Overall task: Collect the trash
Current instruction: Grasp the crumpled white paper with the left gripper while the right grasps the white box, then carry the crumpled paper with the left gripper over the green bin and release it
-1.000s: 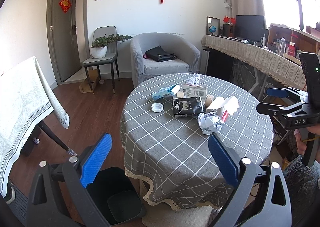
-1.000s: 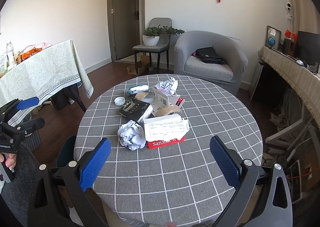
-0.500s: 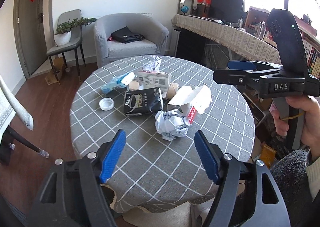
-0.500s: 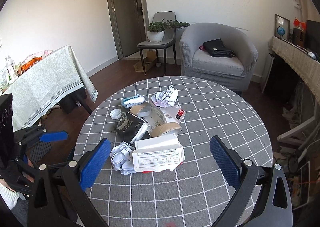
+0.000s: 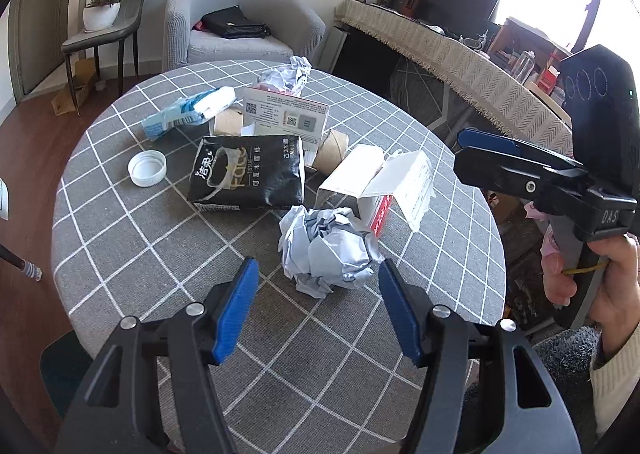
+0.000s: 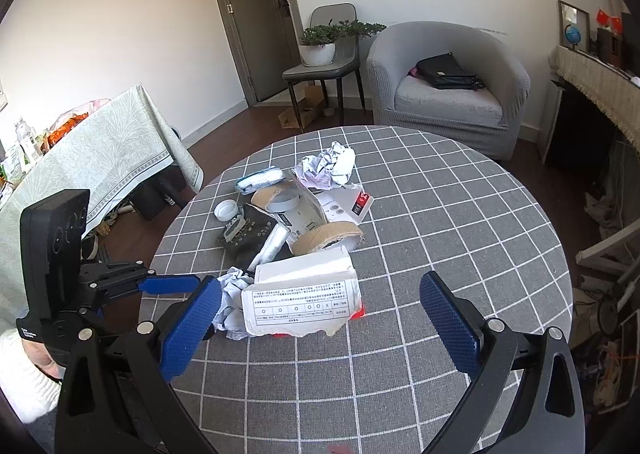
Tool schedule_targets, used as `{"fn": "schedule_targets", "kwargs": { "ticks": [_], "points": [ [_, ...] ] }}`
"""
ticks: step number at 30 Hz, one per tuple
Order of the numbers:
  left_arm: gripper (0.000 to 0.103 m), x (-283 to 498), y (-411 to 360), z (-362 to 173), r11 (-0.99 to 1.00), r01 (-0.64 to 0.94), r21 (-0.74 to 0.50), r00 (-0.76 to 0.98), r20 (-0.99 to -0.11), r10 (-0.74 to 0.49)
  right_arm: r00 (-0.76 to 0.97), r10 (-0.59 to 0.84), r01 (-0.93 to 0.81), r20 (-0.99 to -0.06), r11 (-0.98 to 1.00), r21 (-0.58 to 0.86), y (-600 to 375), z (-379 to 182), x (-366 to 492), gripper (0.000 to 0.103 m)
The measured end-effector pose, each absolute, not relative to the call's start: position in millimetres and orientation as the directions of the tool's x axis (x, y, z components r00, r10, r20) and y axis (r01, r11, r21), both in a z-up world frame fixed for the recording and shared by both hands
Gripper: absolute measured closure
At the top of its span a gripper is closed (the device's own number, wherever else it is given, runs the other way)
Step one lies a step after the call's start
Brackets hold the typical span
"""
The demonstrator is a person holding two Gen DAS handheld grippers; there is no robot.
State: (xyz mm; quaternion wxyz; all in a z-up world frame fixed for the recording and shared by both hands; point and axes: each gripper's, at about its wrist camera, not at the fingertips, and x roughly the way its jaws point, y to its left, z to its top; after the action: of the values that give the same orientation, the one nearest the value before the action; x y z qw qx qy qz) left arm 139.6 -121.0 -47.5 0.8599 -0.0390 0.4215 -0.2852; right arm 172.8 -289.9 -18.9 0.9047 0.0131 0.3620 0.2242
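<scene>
Crumpled white paper ball, on checked round table before torn box: left gripper newly advanced, jaws just narrowed to half-open, nothing gripped; right gripper wide, empty; pickup judged imminent.

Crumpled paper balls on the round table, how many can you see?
2. One crumpled paper ball lies at the near edge of the trash pile, just ahead of the left tongs. The other sits at the far side. More could be hidden underneath.

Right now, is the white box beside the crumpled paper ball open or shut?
Open. On the white box the end flap hangs outward, next to the crumpled paper ball.
</scene>
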Motion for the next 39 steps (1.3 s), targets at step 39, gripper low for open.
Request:
{"fn": "schedule_targets", "kwargs": {
  "ticks": [39],
  "points": [
    [0.06, 112, -29, 1, 0.839, 0.417, -0.35, 0.593, -0.594, -0.543, 0.58, 0.265, -0.412, -0.771, 0.911, 0.003, -237, -56, 203, 0.026]
  ]
}}
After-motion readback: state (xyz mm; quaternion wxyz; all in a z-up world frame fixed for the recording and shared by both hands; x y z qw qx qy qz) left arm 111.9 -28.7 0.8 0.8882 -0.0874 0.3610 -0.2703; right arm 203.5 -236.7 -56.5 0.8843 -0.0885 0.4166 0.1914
